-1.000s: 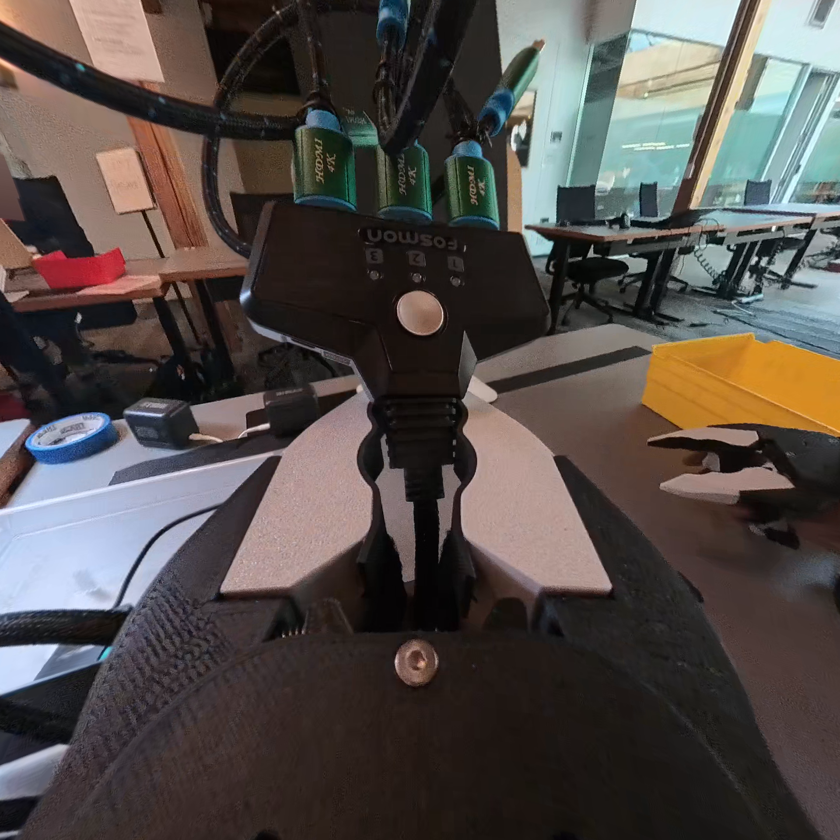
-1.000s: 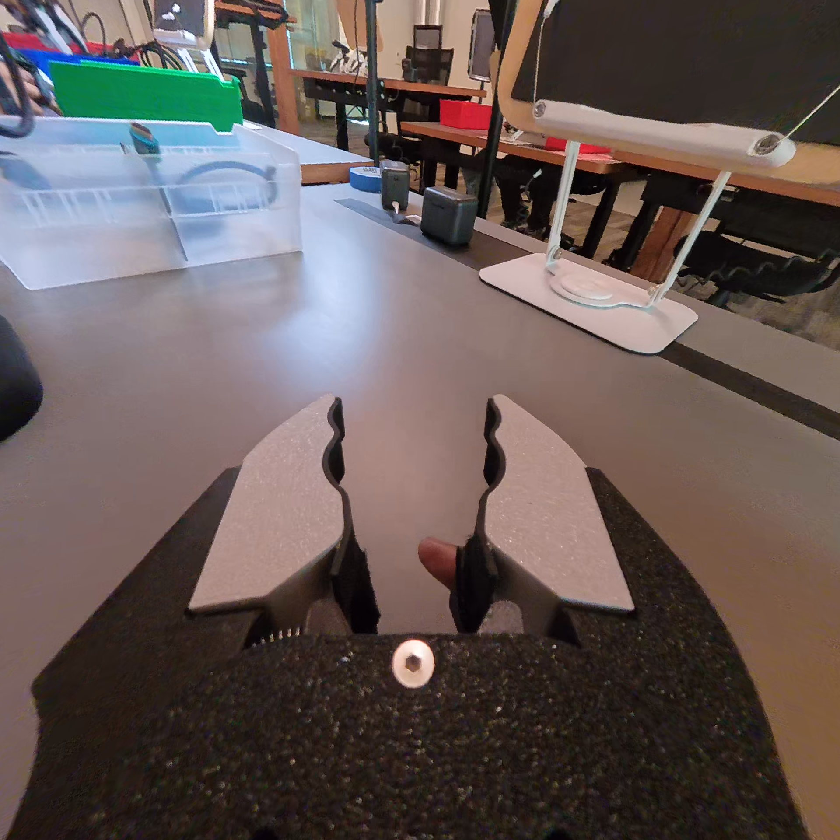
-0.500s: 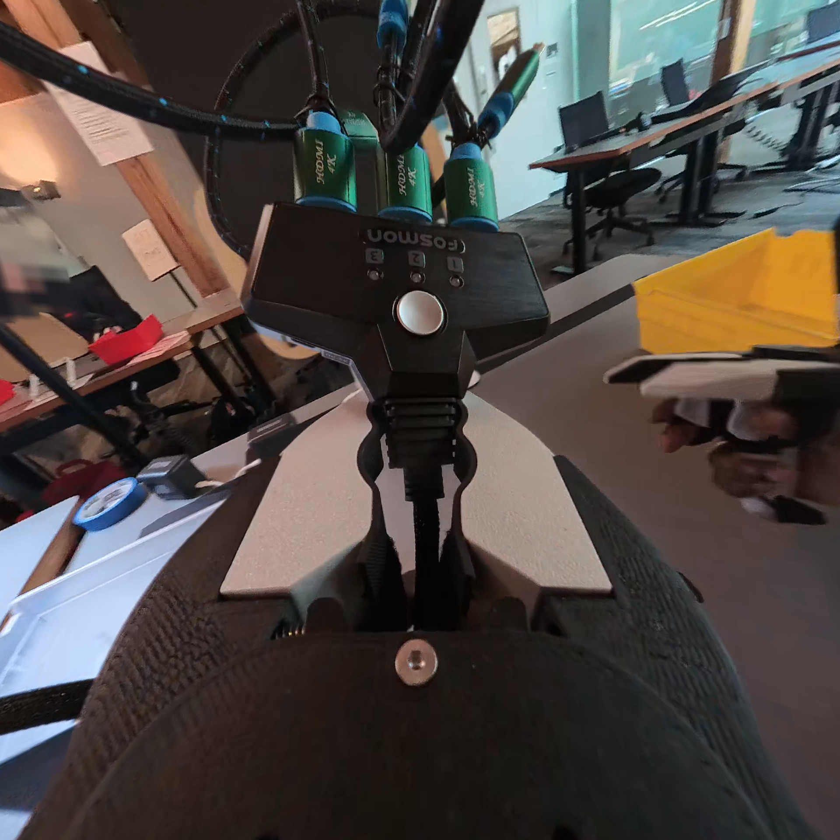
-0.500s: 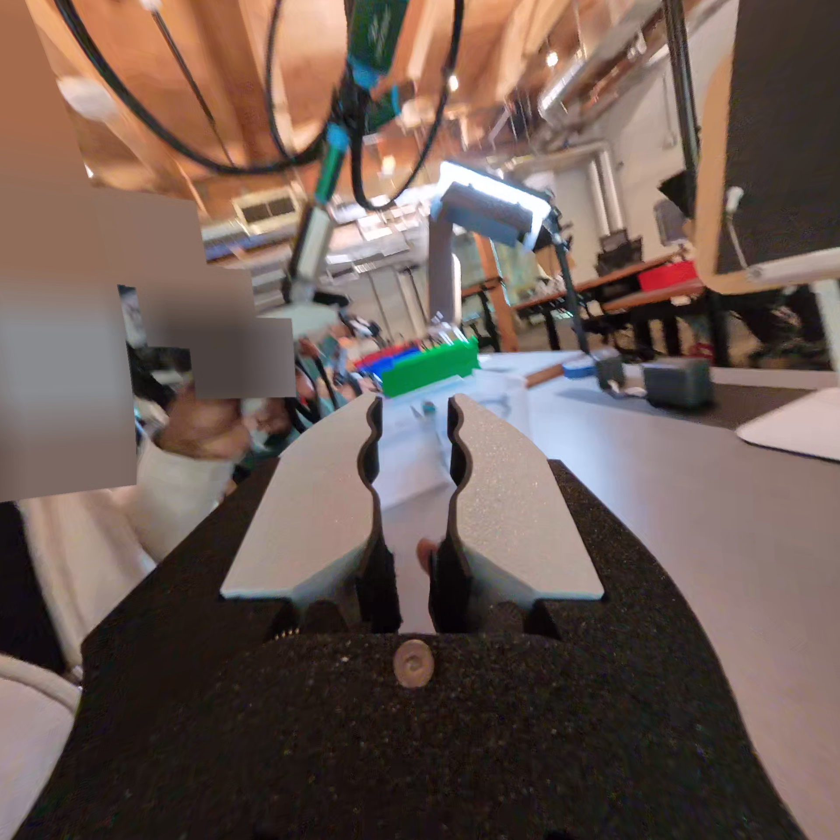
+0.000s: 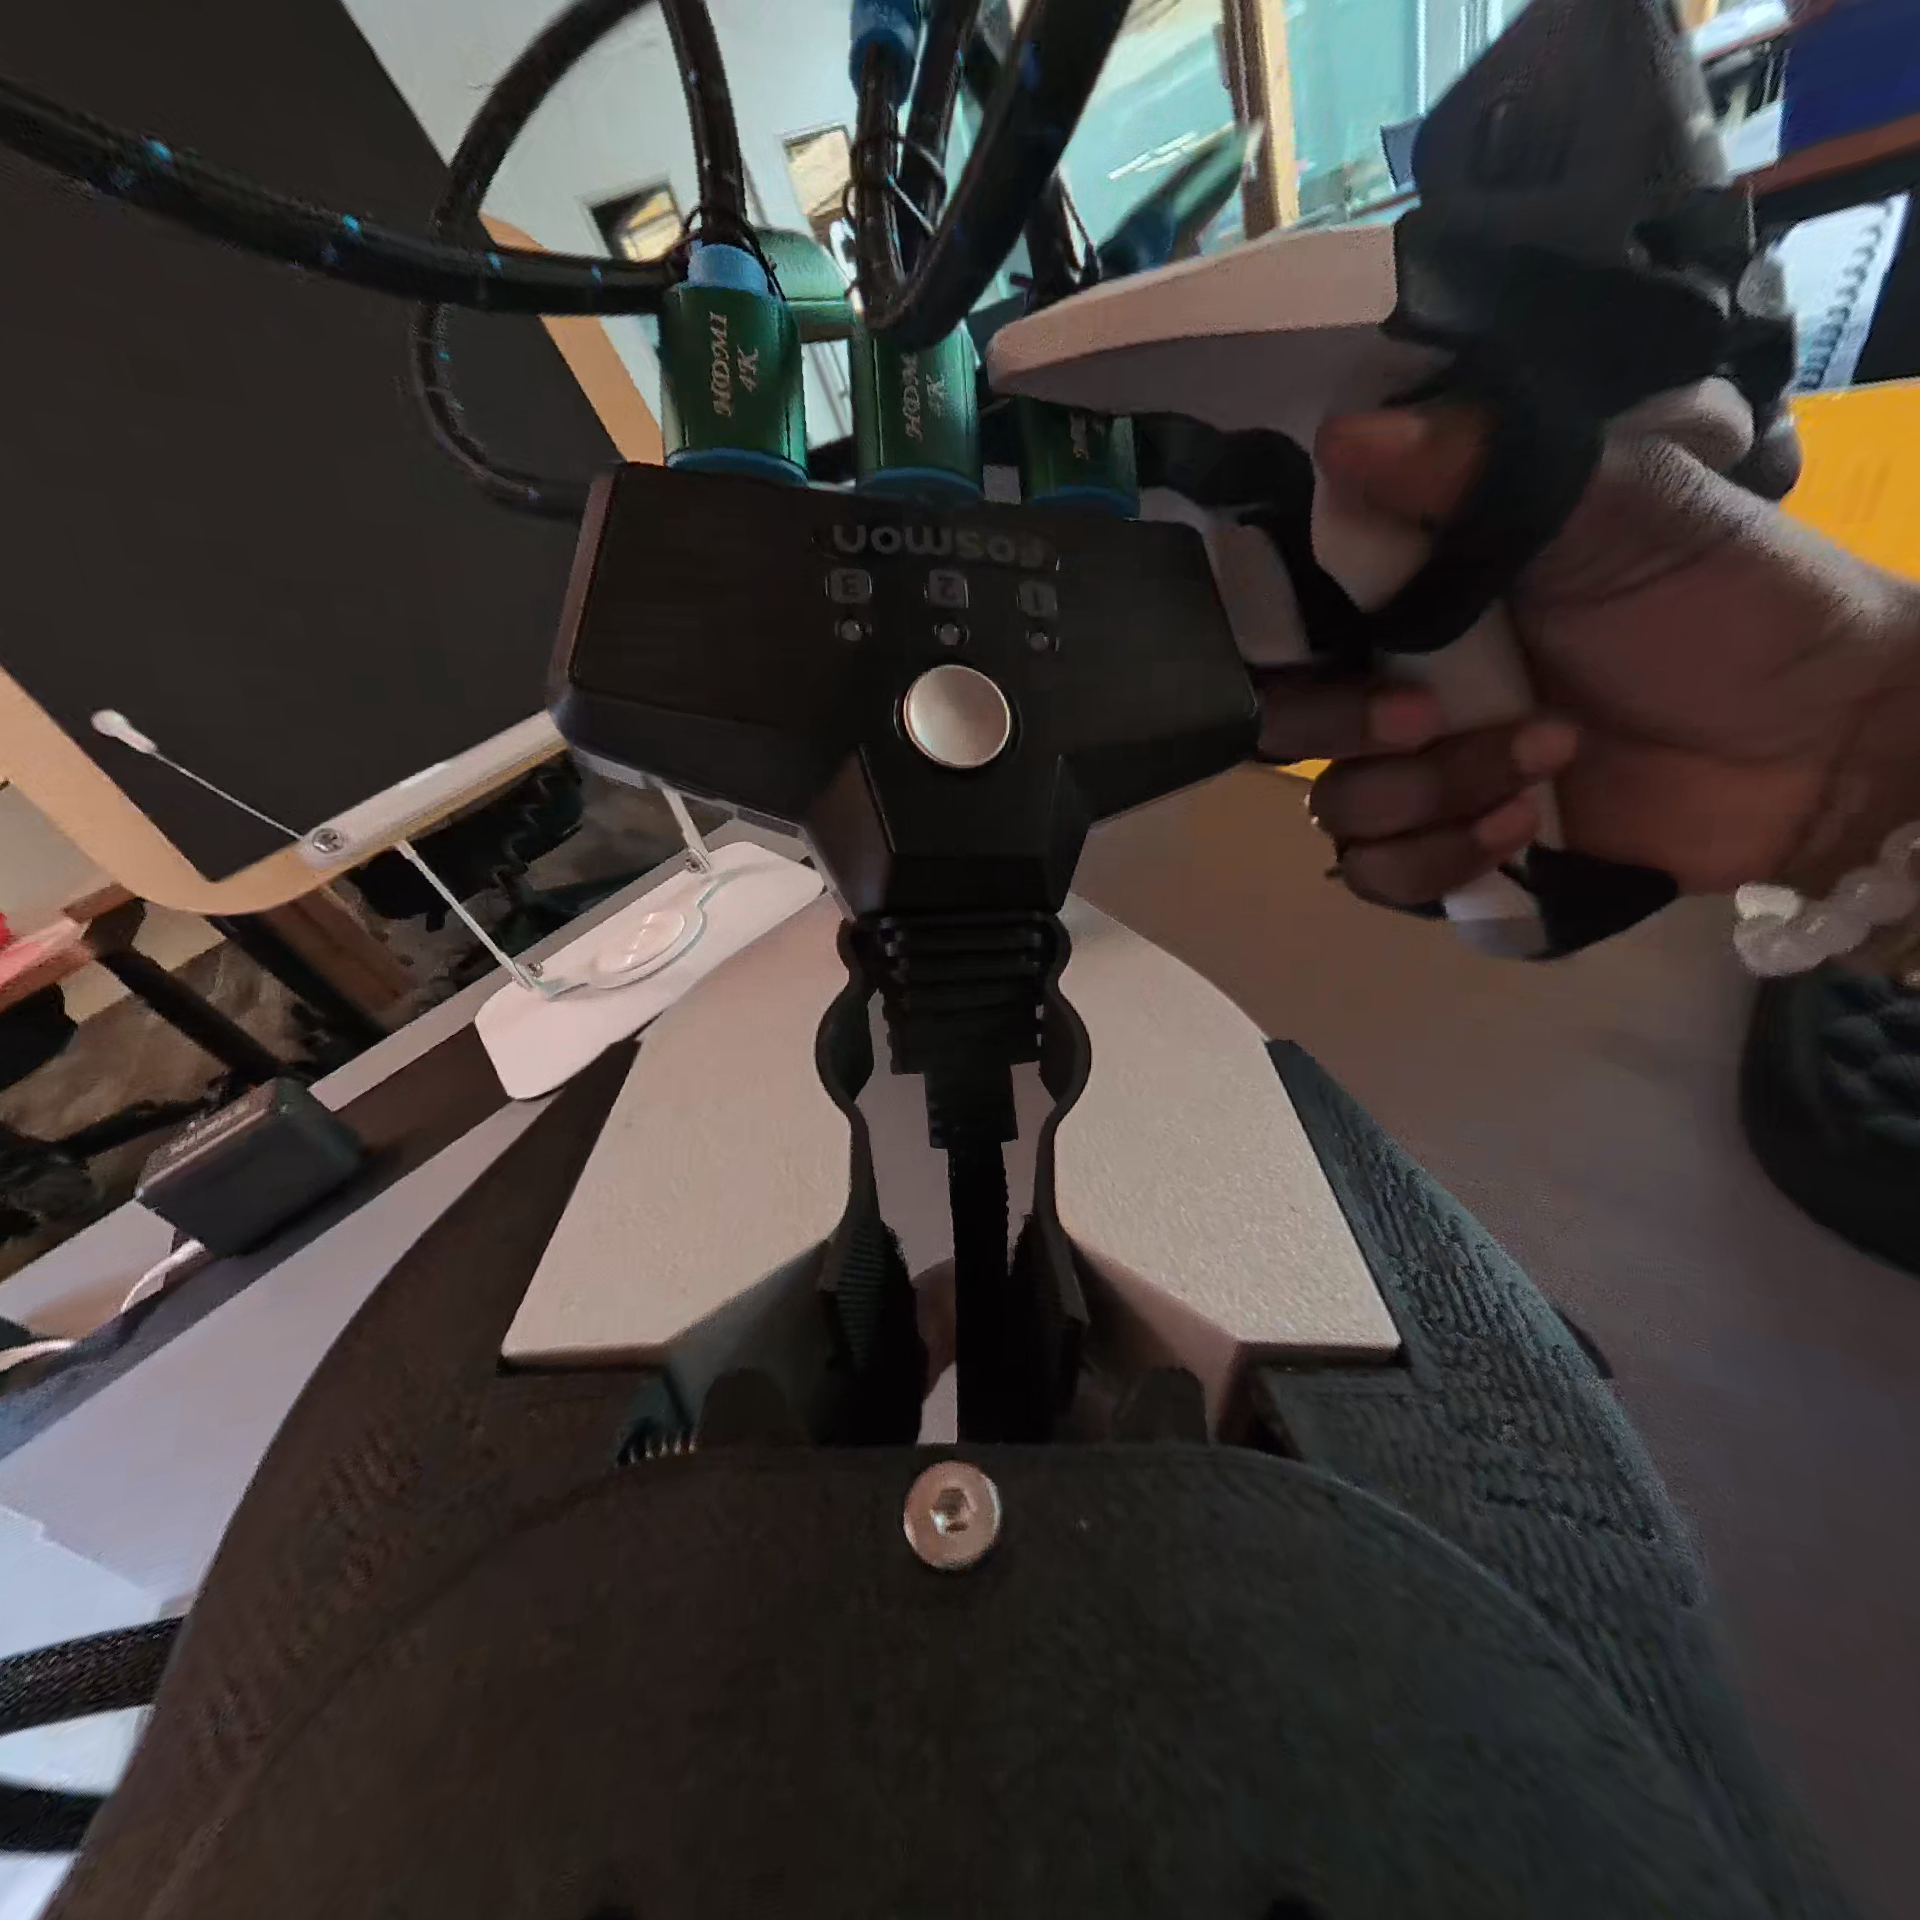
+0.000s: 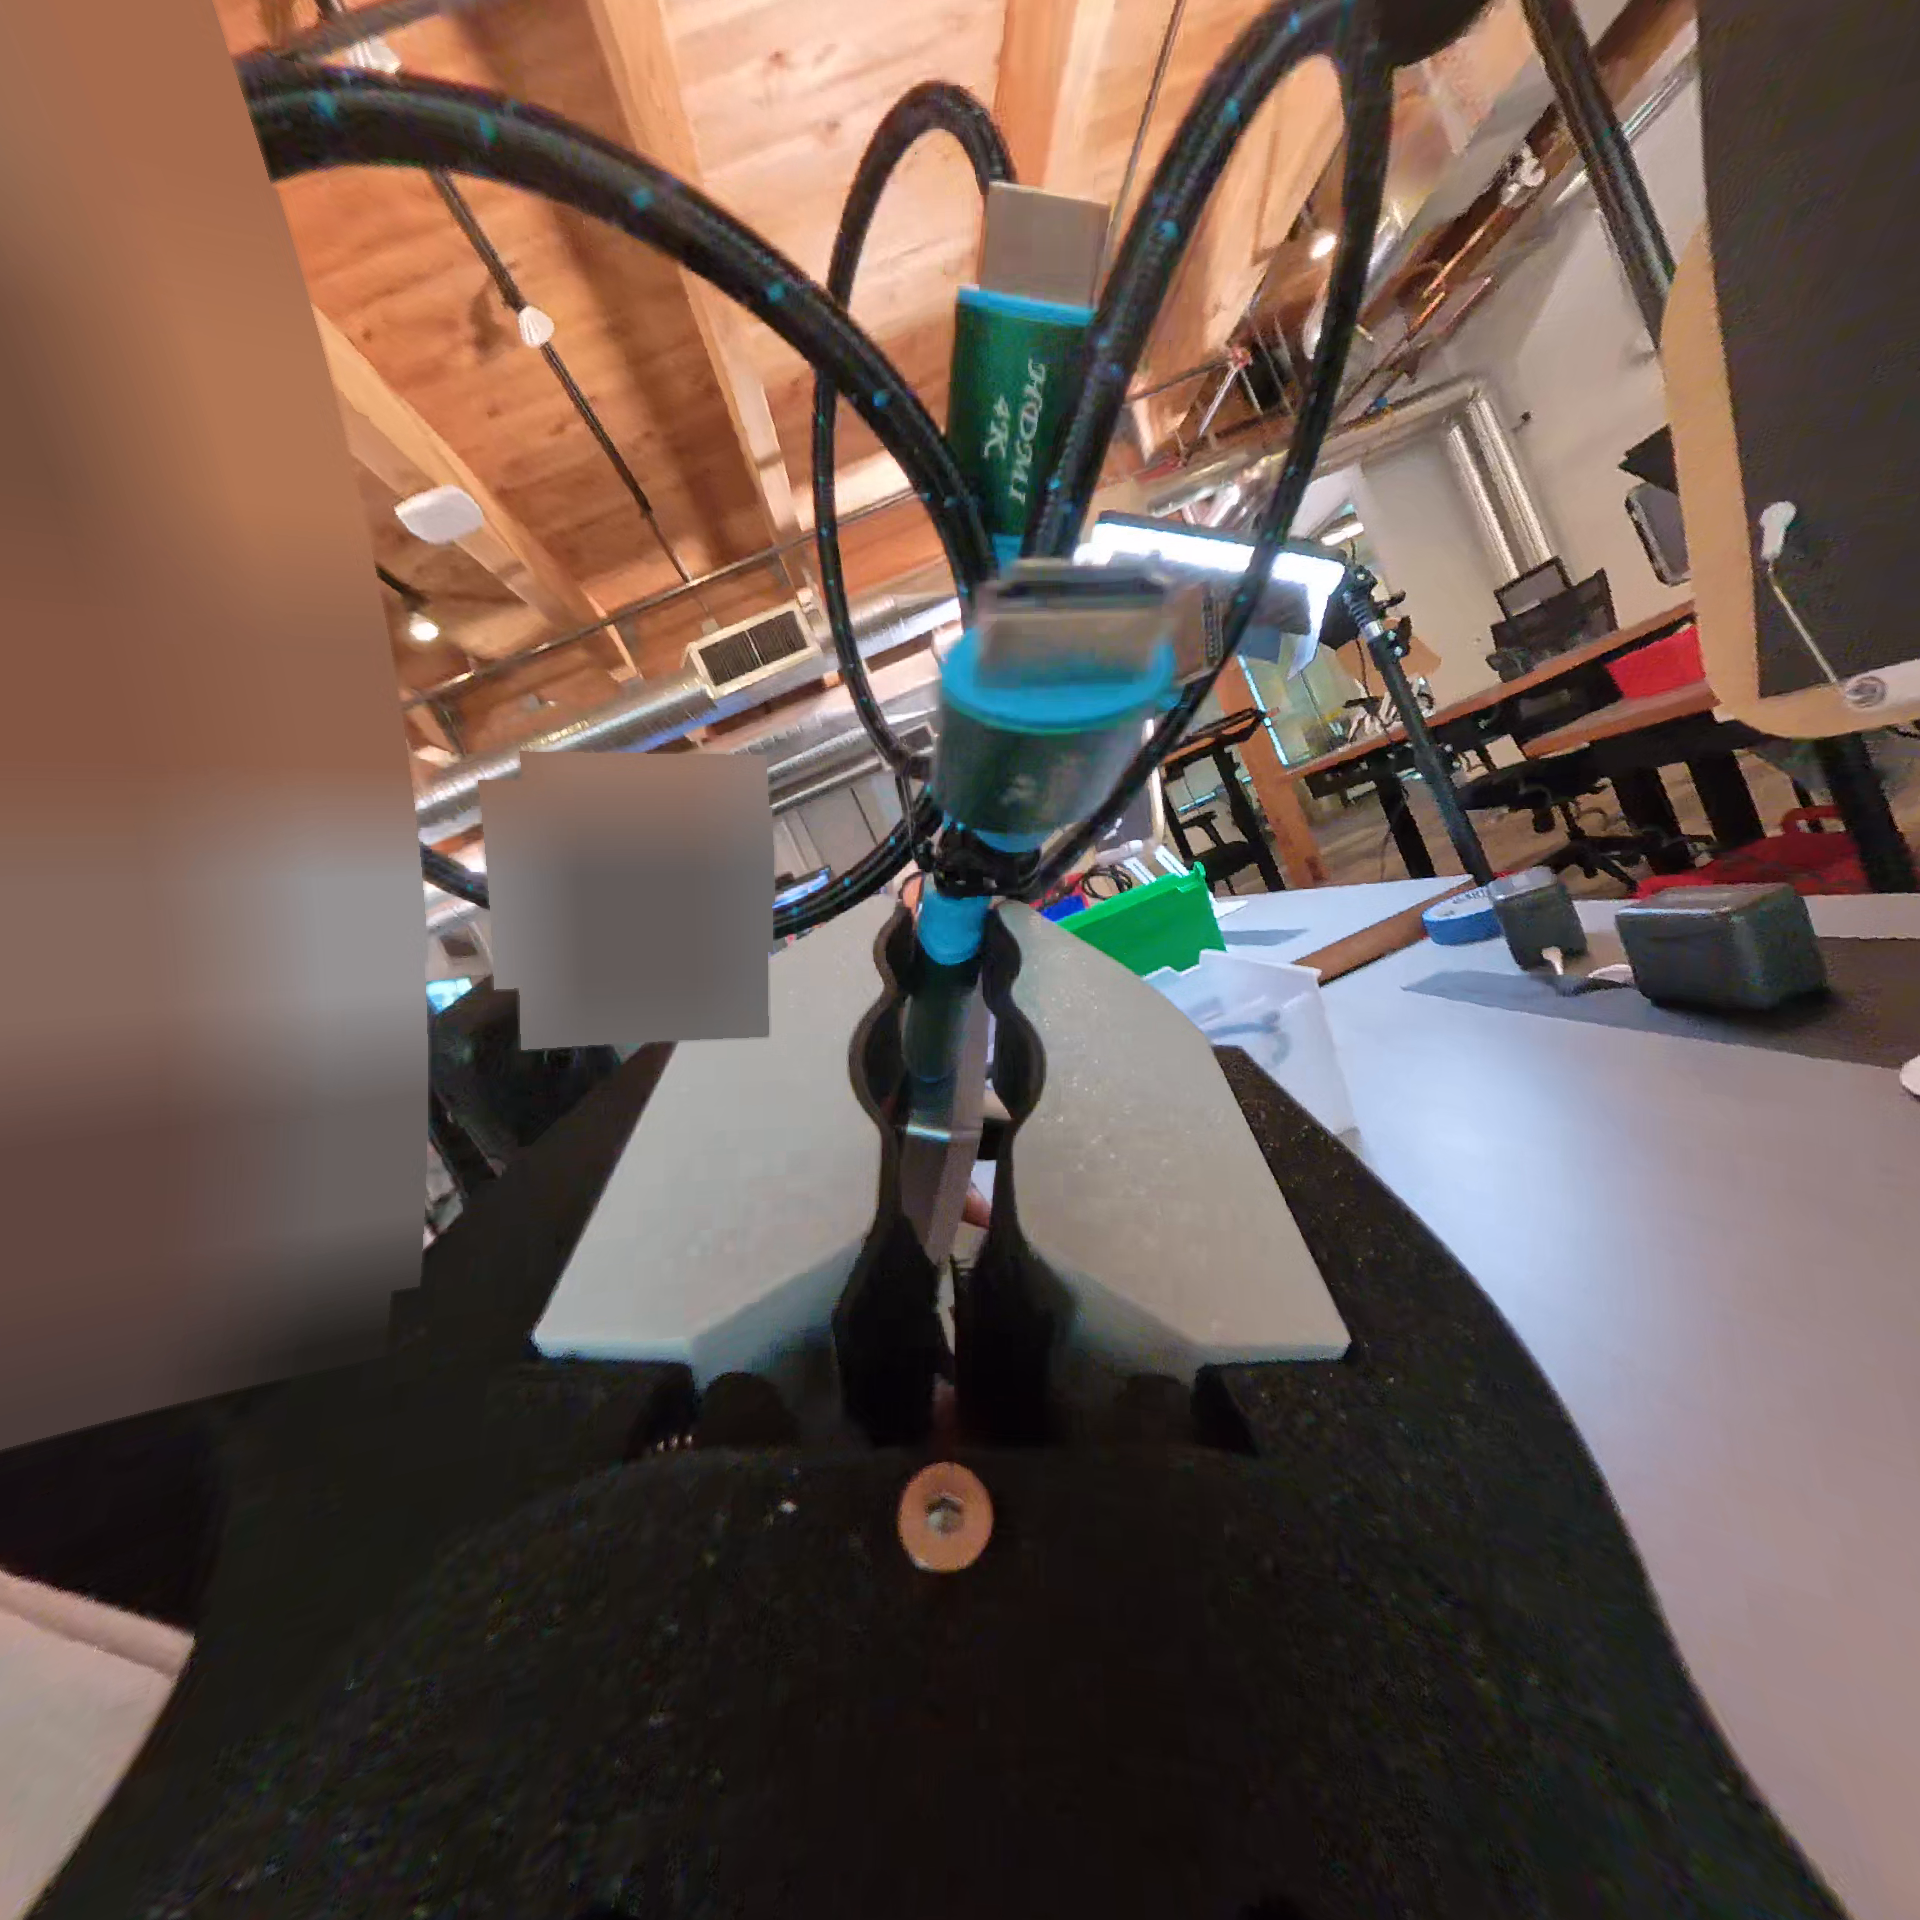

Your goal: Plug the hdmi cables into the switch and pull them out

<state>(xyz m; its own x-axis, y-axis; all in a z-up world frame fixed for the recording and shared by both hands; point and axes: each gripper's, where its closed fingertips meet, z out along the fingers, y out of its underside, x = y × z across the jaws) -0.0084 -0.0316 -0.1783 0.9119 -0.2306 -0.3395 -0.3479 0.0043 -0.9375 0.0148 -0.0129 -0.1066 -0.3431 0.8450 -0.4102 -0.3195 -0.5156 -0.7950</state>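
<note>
Right wrist view: right gripper [image 6: 951, 997] now clamps an HDMI plug [image 6: 940, 1023].

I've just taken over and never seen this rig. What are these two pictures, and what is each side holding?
There is no robot arm. A person holds a two-finger tool in each hand, and each picture comes from a camera on one tool, looking along its jaws. In the left wrist view, the left gripper is shut on the ribbed cable neck of the black switch, which has green plugs in its sockets. In the right wrist view, the right gripper points up toward the ceiling and is shut on a loose plug whose bare metal tip shows. Dark adapters and blue tape lie on the grey table.
</note>
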